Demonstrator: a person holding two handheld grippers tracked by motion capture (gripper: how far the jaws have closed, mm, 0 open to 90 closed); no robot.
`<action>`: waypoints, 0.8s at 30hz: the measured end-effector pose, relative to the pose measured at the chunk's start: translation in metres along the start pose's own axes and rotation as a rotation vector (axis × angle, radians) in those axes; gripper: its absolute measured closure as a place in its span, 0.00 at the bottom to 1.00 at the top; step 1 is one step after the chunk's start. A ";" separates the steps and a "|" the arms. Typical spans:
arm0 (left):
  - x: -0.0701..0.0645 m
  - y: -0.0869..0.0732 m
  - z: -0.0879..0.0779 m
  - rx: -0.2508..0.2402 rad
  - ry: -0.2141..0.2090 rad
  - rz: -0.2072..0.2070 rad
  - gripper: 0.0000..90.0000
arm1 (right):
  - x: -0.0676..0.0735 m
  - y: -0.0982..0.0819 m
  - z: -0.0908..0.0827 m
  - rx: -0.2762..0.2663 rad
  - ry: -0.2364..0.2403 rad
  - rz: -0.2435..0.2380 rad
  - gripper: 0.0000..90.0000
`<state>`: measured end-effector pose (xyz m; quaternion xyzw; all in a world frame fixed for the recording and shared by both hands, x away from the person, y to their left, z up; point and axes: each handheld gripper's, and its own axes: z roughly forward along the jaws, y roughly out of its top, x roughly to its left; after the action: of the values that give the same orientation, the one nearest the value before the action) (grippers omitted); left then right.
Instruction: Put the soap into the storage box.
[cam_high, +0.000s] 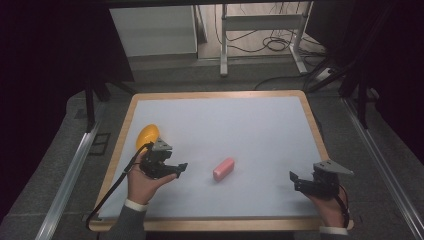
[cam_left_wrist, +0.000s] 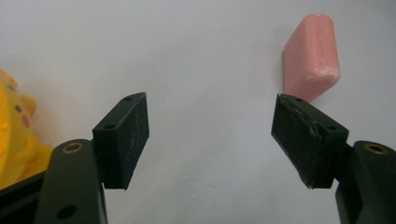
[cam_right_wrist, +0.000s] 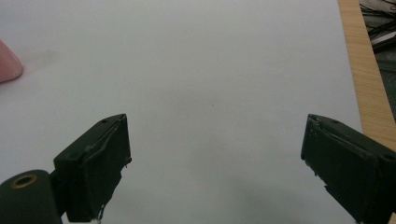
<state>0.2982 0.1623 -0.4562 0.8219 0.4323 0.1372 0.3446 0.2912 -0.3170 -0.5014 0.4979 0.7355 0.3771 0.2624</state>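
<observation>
- On my high view I see a white table (cam_high: 250, 130) with a wooden rim, and a person's two hands coming in from the near edge, each holding a gripper.
- The left gripper (cam_high: 181, 167) sits at the near left of the table, held in the left hand (cam_high: 142, 180), with its jaws pointing right toward the middle.
- In the left gripper view its two black jaws stand wide apart with bare white surface between them; nothing is held.
- A pink block (cam_high: 223, 168) lies on the table just right of the left gripper, tilted on a diagonal, apart from the jaws.
- In the left gripper view I see the same pink block (cam_left_wrist: 310, 58) beyond the right-hand jaw, just past its tip, not between the jaws.
- A yellow toy (cam_high: 147, 136) rests on the table just beyond the left gripper, near the left edge; in the left gripper view it (cam_left_wrist: 16, 135) shows at the left border, with small dark spots on it.
- The right gripper (cam_high: 295, 181) is at the near right of the table, in the right hand (cam_high: 330, 205), jaws pointing left, well apart from the block.
- In the right gripper view its jaws are spread wide over bare table, holding nothing; a pink corner of the block (cam_right_wrist: 9, 63) shows at the far left, and the wooden rim (cam_right_wrist: 366, 88) runs along the right.
</observation>
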 end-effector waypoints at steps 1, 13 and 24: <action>-0.002 0.001 0.002 -0.001 -0.003 0.004 0.31 | 0.000 0.000 0.000 0.000 -0.001 0.000 0.09; -0.019 0.012 0.011 0.009 -0.034 0.034 0.30 | 0.001 0.000 0.000 -0.007 0.030 0.009 0.09; -0.029 0.020 0.018 0.019 -0.052 0.056 0.30 | 0.000 0.001 -0.002 -0.021 0.053 0.029 0.09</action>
<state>0.3025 0.1232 -0.4538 0.8401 0.4013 0.1212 0.3442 0.2905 -0.3172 -0.4995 0.4956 0.7308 0.4016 0.2428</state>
